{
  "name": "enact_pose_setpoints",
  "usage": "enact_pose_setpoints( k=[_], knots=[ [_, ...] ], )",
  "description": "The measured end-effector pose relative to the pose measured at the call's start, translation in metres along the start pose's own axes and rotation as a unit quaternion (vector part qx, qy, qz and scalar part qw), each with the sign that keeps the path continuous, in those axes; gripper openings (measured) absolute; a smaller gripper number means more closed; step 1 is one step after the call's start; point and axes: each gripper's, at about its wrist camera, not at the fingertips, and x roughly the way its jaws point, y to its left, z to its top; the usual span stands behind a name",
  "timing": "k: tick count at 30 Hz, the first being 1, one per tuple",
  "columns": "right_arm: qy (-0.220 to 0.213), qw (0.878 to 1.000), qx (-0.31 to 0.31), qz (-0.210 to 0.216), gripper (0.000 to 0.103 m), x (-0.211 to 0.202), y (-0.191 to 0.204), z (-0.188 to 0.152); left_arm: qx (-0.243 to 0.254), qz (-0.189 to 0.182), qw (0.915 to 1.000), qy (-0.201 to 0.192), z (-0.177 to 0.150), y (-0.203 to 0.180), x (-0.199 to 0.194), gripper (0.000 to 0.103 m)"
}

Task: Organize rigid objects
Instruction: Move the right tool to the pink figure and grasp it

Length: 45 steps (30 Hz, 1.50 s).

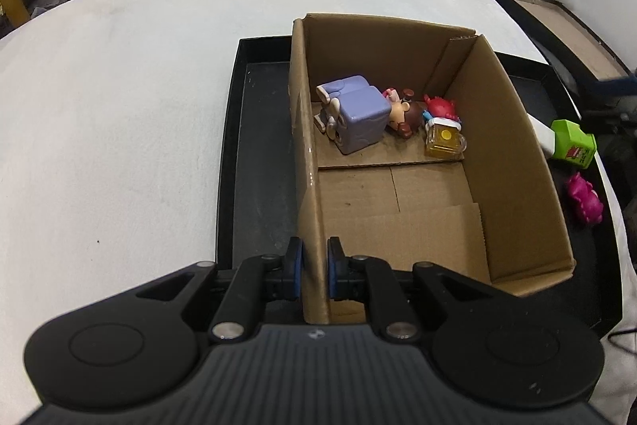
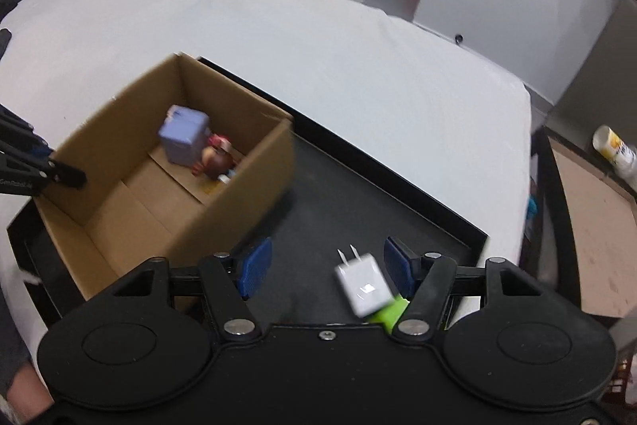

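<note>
Left tongs (image 1: 315, 267) pinch cardboard box (image 1: 513, 162) wall | right tongs (image 2: 326, 267) wide, empty | white charger (image 2: 364, 283) beside box: light, rigid, slick; grip flat sides

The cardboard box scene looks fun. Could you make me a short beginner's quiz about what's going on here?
1. True or false: the left gripper is clamped on a wall of the cardboard box.
2. Which toy lies outside the box on the black tray? A) purple cube toy B) pink toy C) yellow mug toy
3. Fill in: the white thing between the right gripper's open fingers is a ____.

Key: 1 true; 2 B; 3 charger plug.
</note>
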Motion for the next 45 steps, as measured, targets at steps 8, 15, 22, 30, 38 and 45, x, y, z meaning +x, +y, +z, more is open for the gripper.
enact_pose_setpoints(
  k=[8, 15, 22, 30, 38, 45],
  knots=[
    [0.094, 0.995, 0.010, 0.023, 0.062, 0.016, -0.019, -0.023, -0.014, 0.002, 0.9998, 0.011, 0.004, 0.002, 0.004, 0.011],
    [0.172, 0.984, 0.013, 0.045, 0.059, 0.043, -0.023, -0.038, -0.031, 0.004, 0.9993, 0.022, 0.009, 0.003, 0.006, 0.011],
    [0.228, 0.970, 0.064, 0.049, 0.057, 0.063, -0.034, -0.065, -0.041, 0.008, 0.9988, 0.026, 0.013, 0.004, 0.011, 0.011],
    [0.242, 0.966, 0.071, 0.052, 0.042, 0.075, -0.029, -0.085, -0.064, 0.004, 0.9979, 0.014, 0.010, 0.012, 0.009, 0.011],
    [0.213, 0.966, 0.140, 0.047, 0.046, 0.070, -0.041, -0.088, -0.046, 0.002, 0.9989, 0.004, 0.005, 0.008, 0.005, 0.012],
    [0.187, 0.972, 0.135, 0.030, 0.043, 0.046, -0.039, -0.092, -0.051, 0.005, 0.9987, -0.008, 0.000, 0.006, 0.004, 0.011]
  ],
)
